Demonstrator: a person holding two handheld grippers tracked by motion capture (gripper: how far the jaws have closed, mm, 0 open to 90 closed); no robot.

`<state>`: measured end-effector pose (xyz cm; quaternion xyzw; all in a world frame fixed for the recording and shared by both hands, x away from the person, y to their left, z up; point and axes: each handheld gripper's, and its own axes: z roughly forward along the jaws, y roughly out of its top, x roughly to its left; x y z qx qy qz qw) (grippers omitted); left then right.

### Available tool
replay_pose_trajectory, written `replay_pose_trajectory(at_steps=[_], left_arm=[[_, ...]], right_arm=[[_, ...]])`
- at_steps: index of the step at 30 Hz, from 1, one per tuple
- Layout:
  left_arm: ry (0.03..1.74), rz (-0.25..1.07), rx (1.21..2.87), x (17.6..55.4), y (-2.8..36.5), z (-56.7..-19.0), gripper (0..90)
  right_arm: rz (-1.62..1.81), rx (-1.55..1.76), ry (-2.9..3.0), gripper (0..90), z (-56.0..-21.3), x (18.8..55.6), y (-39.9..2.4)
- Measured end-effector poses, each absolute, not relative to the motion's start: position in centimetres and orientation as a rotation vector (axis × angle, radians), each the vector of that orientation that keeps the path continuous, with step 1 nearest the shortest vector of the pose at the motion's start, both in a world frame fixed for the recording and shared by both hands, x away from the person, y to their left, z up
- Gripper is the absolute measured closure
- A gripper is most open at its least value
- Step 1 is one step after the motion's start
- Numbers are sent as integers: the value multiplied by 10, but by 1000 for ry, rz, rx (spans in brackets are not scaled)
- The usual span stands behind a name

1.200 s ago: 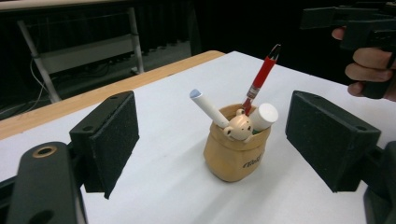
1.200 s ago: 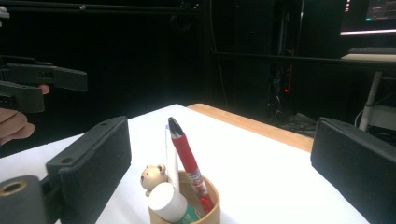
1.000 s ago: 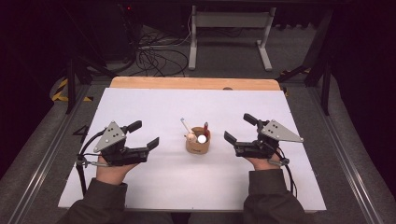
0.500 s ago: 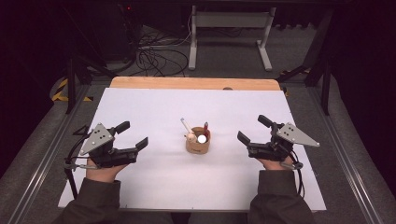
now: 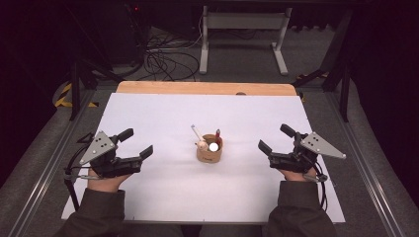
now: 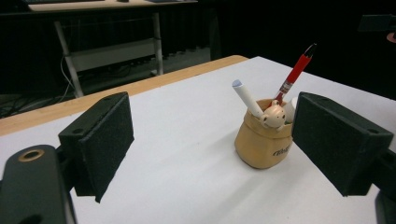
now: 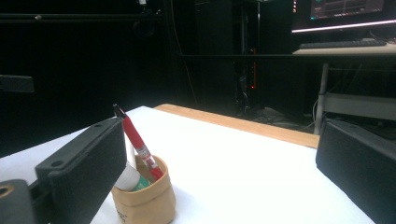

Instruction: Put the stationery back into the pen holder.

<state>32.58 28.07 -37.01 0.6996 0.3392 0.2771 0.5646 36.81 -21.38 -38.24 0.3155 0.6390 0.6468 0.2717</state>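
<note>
High view: left hand-held gripper (image 5: pixel 137 143) and right hand-held gripper (image 5: pixel 275 138) rest near the desk's (image 5: pixel 163 113) side edges, jaws wide apart, holding nothing; tan pen cup (image 5: pixel 209 150) stands mid-desk between them.

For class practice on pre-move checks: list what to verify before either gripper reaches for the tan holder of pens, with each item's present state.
1. Left gripper jaws open: ok.
2. Right gripper jaws open: ok.
3. Both grippers free of any load: ok.
4. Holder upright on the white sheet: ok.
5. Red pen and white pen standing inside the holder: ok.
6. Holder weighted enough not to tip: cannot tell.
</note>
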Motion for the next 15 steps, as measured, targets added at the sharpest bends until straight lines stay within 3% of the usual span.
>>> replay_pose_trajectory(at_steps=[15], left_arm=[[801,662,1642,326,283,-372,138]], right_arm=[[1728,870,1694,23,-383,368,-227]])
